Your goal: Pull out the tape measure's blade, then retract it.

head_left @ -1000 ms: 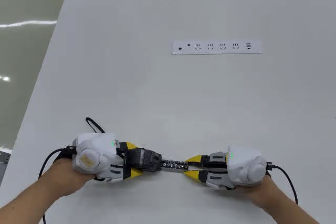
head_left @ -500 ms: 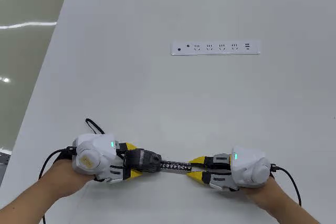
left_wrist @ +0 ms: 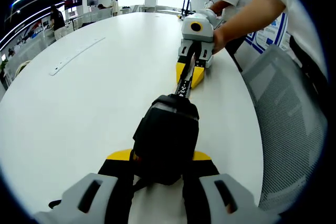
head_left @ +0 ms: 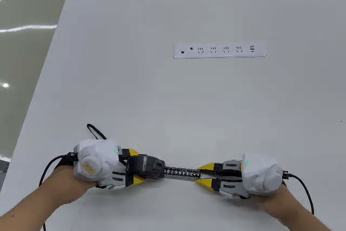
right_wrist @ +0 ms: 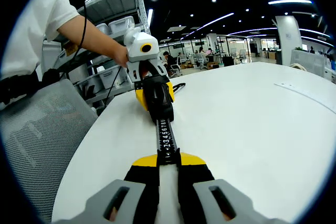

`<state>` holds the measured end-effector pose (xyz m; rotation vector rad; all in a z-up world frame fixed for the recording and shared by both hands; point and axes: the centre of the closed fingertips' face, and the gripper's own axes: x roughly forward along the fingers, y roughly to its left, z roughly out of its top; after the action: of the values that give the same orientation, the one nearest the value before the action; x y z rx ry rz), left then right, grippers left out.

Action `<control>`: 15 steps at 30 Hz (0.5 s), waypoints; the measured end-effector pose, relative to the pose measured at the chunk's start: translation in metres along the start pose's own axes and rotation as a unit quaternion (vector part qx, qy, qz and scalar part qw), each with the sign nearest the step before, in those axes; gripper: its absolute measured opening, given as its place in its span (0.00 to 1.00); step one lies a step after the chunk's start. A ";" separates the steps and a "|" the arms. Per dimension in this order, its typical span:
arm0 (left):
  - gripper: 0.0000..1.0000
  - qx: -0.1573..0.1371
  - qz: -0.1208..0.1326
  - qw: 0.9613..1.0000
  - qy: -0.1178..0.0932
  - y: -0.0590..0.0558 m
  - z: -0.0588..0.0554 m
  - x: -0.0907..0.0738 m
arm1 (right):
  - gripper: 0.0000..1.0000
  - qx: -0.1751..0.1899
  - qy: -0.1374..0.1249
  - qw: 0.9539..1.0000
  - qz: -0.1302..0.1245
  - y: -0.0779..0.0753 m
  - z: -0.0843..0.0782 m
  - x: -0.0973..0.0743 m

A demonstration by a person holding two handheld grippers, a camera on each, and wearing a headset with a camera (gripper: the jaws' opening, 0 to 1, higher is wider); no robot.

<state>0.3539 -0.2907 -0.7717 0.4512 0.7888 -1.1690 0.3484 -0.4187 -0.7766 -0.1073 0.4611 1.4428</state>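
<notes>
Head view: your left gripper [head_left: 136, 166] clamps tape measure case [head_left: 147, 166], low on white table [head_left: 189, 106]. Blade [head_left: 181, 173] spans short gap to your right gripper [head_left: 201, 175], whose jaws pinch its tip. Power strip [head_left: 220, 50] lies well beyond.

Left gripper view: your jaws pressed against sides of black tape measure case [left_wrist: 166, 140]; blade [left_wrist: 184, 83] runs ahead to right gripper [left_wrist: 190, 74].

Right gripper view: your jaws nearly together, gripping numbered blade [right_wrist: 164, 132] at its end; tape measure case [right_wrist: 158, 98] sits ahead in left gripper [right_wrist: 152, 95].
</notes>
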 end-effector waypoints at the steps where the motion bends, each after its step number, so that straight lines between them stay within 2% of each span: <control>1: 0.32 0.001 0.000 1.000 0.000 0.000 0.000 0.000 | 0.10 0.001 0.000 1.000 0.000 0.000 0.000 -0.001; 15: 0.32 0.001 -0.001 1.000 0.002 0.000 0.000 0.000 | 0.10 0.007 -0.001 1.000 -0.007 -0.001 -0.004 -0.011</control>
<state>0.3537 -0.2913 -0.7717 0.4554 0.7919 -1.1714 0.3477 -0.4301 -0.7767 -0.0971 0.4682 1.4264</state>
